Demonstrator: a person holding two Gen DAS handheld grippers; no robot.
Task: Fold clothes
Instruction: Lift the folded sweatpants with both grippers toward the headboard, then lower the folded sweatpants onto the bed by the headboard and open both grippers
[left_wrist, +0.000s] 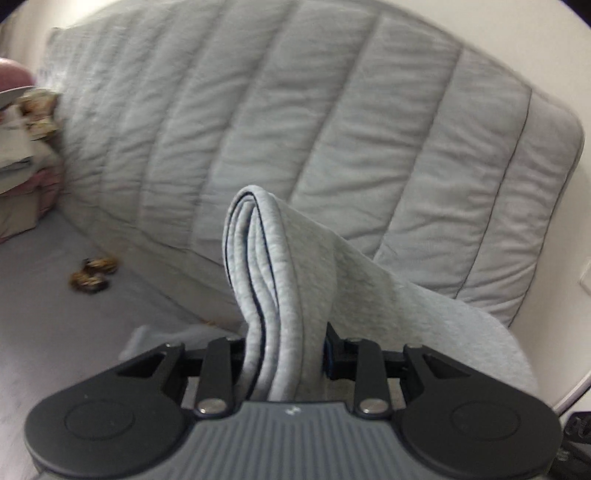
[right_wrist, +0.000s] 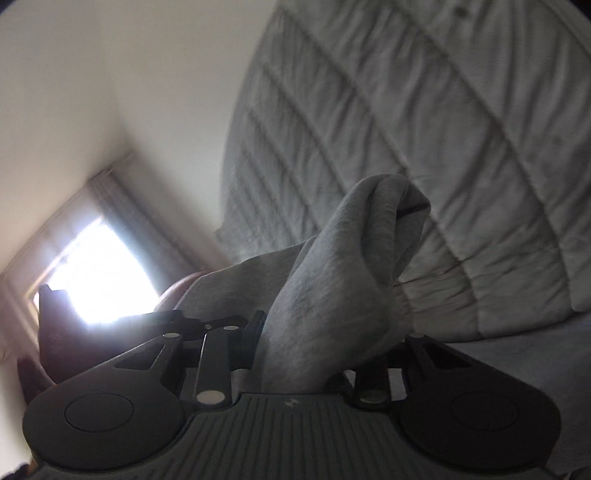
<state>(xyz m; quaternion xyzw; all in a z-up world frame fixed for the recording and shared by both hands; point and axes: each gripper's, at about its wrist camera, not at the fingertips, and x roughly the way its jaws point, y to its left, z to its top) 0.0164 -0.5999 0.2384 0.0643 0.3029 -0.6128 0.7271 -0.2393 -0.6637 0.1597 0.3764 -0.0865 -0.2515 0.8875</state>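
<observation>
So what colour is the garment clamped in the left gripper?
Light heather grey garment with thin dark edge trim, clearest in the left wrist view.

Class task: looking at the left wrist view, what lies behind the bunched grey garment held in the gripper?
Behind the grey garment lies a quilted grey duvet against a pale wall. The garment covers the duvet's lower middle.

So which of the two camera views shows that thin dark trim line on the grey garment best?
The left wrist view. There the dark trim line runs in good light down the bunched grey garment clamped in the left gripper. The dim right wrist view shows only a short dark dash near the fold's top.
</observation>
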